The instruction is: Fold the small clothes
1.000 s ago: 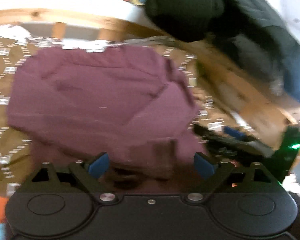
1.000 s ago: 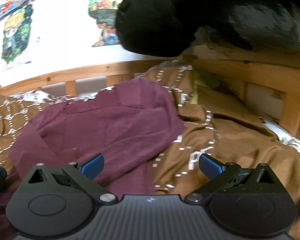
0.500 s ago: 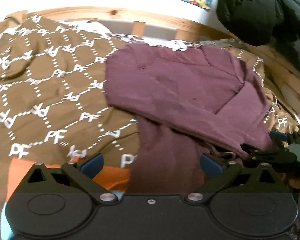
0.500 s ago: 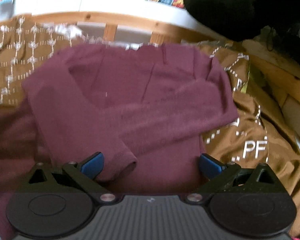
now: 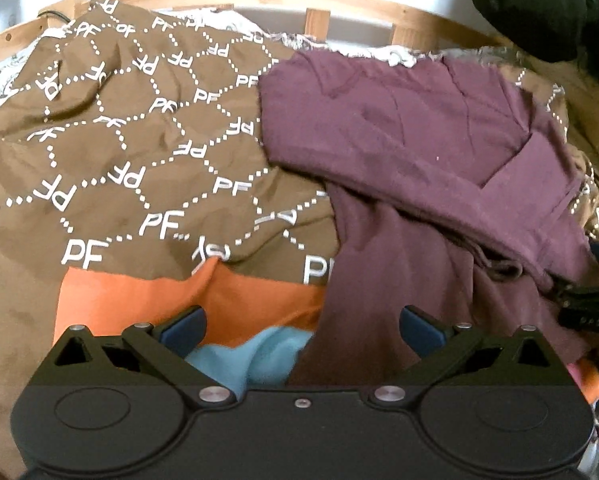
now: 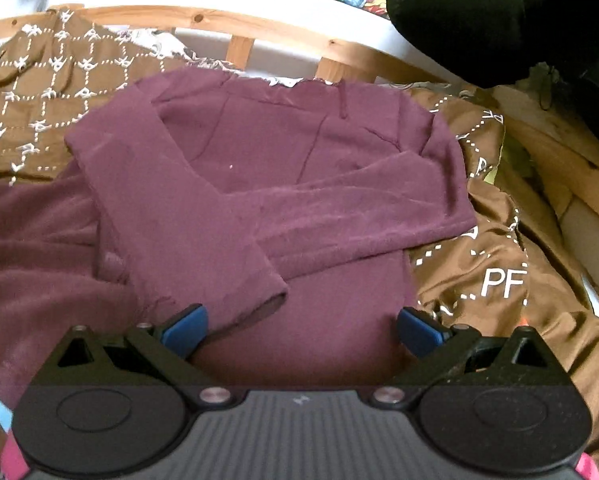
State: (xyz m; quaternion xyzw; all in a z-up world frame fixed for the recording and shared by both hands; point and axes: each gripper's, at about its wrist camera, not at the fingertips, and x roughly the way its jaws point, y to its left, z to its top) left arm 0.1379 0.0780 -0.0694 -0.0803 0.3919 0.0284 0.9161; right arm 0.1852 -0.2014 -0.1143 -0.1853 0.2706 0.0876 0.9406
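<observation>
A maroon long-sleeved shirt point(image 6: 299, 160) lies flat on the brown patterned blanket point(image 6: 499, 260), both sleeves folded across its body. One cuff point(image 6: 259, 300) ends just ahead of my right gripper point(image 6: 301, 328), which hovers open over the shirt's lower part, holding nothing. In the left wrist view the shirt point(image 5: 419, 140) fills the right side. My left gripper point(image 5: 301, 330) stands wide open at the shirt's lower left edge, above an orange cloth point(image 5: 139, 300) and a light blue cloth point(image 5: 259, 356), gripping nothing. The right gripper point(image 5: 597, 276) shows at that view's right edge.
A wooden bed rail point(image 6: 259, 24) runs along the far side and bends round to the right. A bulky black jacket point(image 6: 479, 20) hangs over the far right corner. The blanket point(image 5: 139, 140) spreads out, wrinkled, left of the shirt.
The left view swung from the shirt's middle to its left edge, bringing blanket and orange cloth into sight. The right view rolled and turned from the blanket to centre on the shirt.
</observation>
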